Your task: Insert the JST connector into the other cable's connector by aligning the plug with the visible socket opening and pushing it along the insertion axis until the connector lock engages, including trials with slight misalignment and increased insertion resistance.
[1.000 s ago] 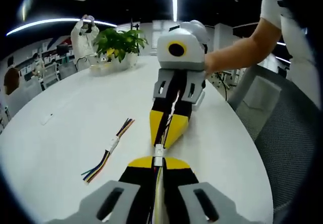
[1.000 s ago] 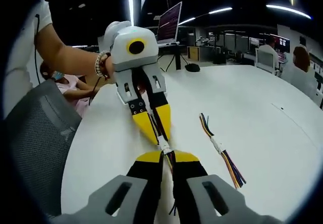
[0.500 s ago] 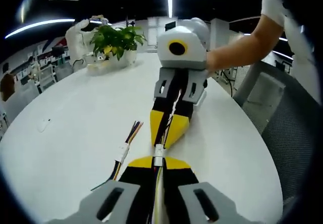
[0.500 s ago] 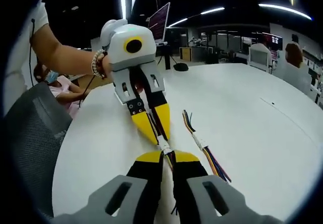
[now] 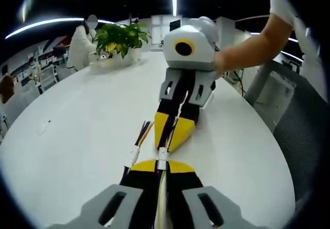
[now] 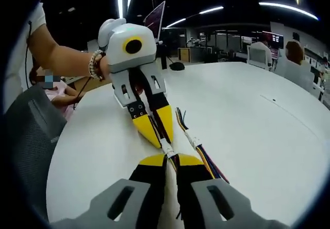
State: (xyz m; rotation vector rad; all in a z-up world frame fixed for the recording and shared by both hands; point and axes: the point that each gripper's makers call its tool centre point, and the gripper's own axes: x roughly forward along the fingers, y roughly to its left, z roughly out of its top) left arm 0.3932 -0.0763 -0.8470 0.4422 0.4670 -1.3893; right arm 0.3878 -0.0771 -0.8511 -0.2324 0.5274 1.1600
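Observation:
A white JST connector pair sits between the two grippers' yellow tips, the halves touching end to end; how deep they seat I cannot tell. My left gripper is shut on its cable, dark wires running back between its jaws. My right gripper comes in from above, shut on the other cable. In the right gripper view the same connector lies between my right gripper and the left gripper. Both hover just above the white table.
A spare multi-colour cable with a white connector lies on the table right beside the tips, also seen as a cable. A potted plant stands far back. Mesh chairs stand at the table's edge.
Both views have slid across the table, so the spare cable now lies close beside the tips. The two grippers keep the same tip-to-tip pose with the connector between them.

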